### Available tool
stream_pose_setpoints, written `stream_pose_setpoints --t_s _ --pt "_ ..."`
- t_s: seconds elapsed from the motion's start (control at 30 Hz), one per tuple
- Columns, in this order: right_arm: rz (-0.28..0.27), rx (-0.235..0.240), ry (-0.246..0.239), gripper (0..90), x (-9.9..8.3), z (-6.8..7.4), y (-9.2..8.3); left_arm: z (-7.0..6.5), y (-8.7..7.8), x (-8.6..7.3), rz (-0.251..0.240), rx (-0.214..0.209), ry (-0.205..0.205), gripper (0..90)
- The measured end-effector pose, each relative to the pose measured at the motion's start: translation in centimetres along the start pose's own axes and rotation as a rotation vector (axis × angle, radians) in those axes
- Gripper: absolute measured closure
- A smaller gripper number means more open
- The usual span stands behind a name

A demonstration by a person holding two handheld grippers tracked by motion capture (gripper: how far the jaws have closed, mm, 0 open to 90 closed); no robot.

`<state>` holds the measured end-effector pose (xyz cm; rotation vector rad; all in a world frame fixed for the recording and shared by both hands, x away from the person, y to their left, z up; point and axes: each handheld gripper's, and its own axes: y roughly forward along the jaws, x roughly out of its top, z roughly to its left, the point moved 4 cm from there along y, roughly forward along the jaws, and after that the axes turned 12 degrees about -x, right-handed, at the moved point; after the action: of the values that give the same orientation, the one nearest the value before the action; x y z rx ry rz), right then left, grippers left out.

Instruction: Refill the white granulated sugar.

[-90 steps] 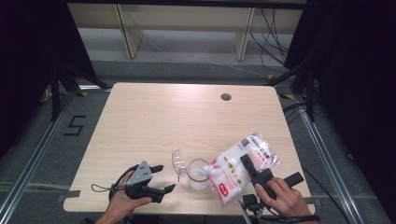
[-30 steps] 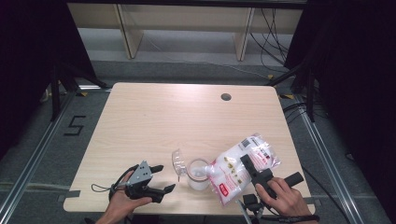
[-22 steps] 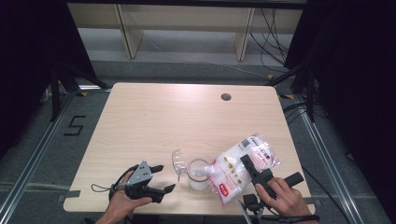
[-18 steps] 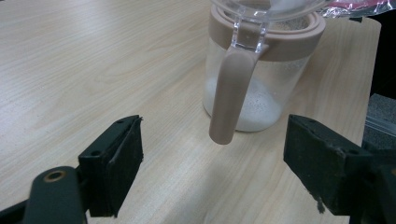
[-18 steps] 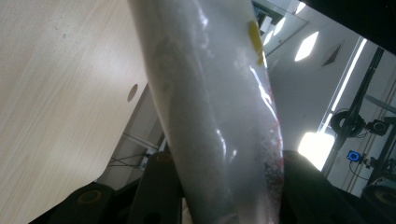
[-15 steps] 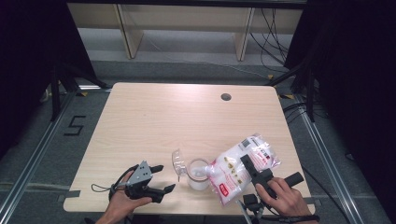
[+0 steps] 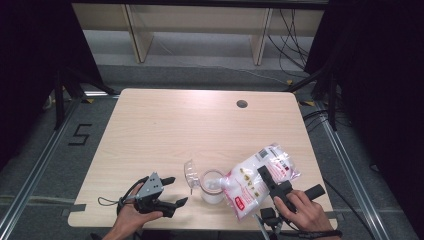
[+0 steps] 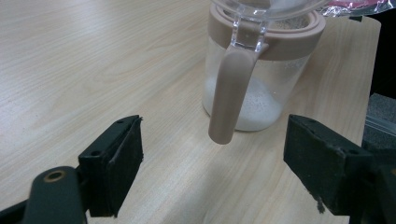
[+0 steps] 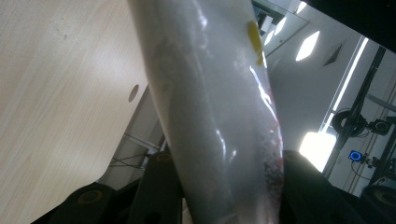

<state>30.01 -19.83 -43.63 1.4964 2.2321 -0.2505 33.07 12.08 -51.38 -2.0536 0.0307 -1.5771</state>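
Observation:
A clear jar (image 7: pixel 212 186) with a beige rim stands near the table's front edge, its hinged lid (image 7: pixel 190 173) flipped open to the left. A little white powder lies in its bottom (image 8: pixel 247 116). A plastic bag (image 7: pixel 255 181) of white grains with red print is tilted, its lower corner over the jar's mouth. My right gripper (image 7: pixel 270 181) is shut on this bag (image 9: pixel 219 112), which runs up between its jaws. To the left of the jar, my left gripper (image 7: pixel 177 191) rests open on the table. Its pads (image 8: pixel 116 163) stand wide apart, facing the jar's beige clasp (image 8: pixel 229 93).
The wooden table (image 7: pixel 175 125) has a round cable hole (image 7: pixel 242 104) at the far right. Metal floor rails run along both sides, and shelving stands behind the table. The jar and bag sit close to the front edge.

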Motion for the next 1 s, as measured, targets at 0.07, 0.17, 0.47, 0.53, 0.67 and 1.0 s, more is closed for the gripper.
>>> stream_pose_setpoints --t_s 0.07,0.17,0.47,0.53,0.67,1.0 --pt "0.0 0.0 0.0 72.0 0.0 0.0 0.01 -0.01 0.03 0.0 -0.001 0.0 -0.001 19.4" --pt "0.0 0.001 0.001 72.0 -0.01 0.02 0.02 0.0 0.03 0.0 -0.002 0.0 -0.001 19.4" --pt "-0.001 0.002 0.002 72.1 -0.03 0.05 0.03 0.0 0.02 0.0 -0.001 -0.001 0.0 19.4" --pt "-0.001 0.002 0.001 72.1 -0.02 0.05 0.02 0.0 -0.01 0.0 0.001 0.0 0.0 19.4" --pt "0.0 0.001 0.0 72.2 -0.01 0.02 0.01 0.0 -0.03 0.01 -0.001 0.0 0.001 19.4" --pt "-0.001 -0.002 -0.001 72.2 -0.01 -0.02 0.0 0.0 -0.07 0.02 0.001 0.008 0.002 19.4"
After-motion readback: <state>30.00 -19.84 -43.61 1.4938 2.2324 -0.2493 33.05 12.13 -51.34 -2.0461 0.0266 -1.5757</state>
